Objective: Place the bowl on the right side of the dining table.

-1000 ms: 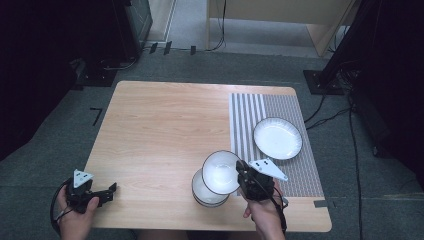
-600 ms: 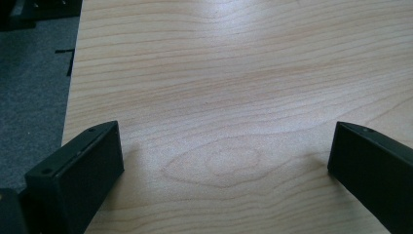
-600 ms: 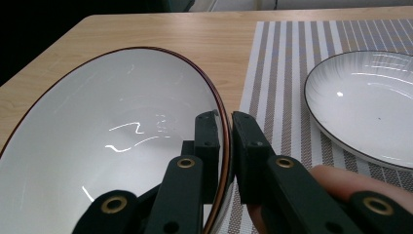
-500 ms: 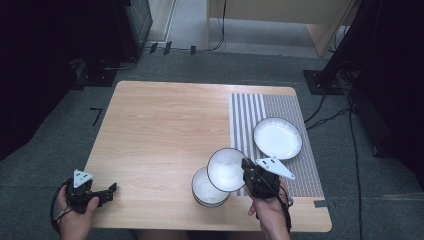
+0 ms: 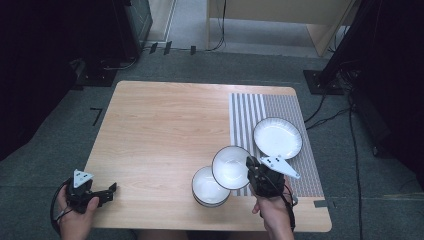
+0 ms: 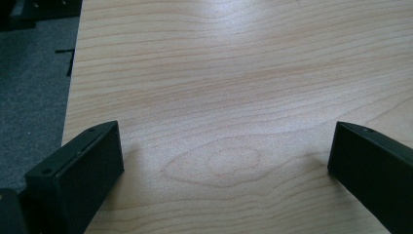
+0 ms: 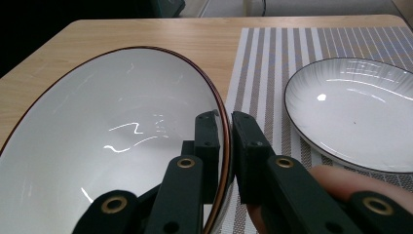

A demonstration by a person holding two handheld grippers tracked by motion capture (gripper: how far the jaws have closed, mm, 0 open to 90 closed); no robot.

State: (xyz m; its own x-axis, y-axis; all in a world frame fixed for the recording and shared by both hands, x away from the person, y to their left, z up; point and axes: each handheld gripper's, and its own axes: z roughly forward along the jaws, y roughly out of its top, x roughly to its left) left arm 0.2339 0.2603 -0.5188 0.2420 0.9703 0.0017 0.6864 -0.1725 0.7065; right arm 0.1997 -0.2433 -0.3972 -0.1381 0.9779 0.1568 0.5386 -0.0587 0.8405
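While we clamp the lifted bowl (image 5: 231, 167) by its rim, it hangs tilted above the table (image 5: 160, 130), just past the near-left corner of the striped mat (image 5: 280, 107) and overlapping the upper right edge of the bowl stack (image 5: 209, 187) in the high view. Right gripper view: same bowl (image 7: 112, 141) is white inside with a dark brown rim, one jaw inside the wall, one outside, both pressed onto the rim, so our right gripper (image 7: 225, 131) is clenched on it. High view puts that gripper (image 5: 251, 170) at the bowl's right edge, hand below it near the front table edge. The stack sits on bare wood, near the front edge, left of the mat. White plate (image 5: 277, 138) with a dark rim lies flat on the mat, well right of the lifted bowl, not touching; it also shows in the right gripper view (image 7: 350, 114). Our left gripper (image 5: 97, 194) sits at the front left corner, well apart from the dishes, jaws spread wide over bare wood (image 6: 219, 97), gripping nothing
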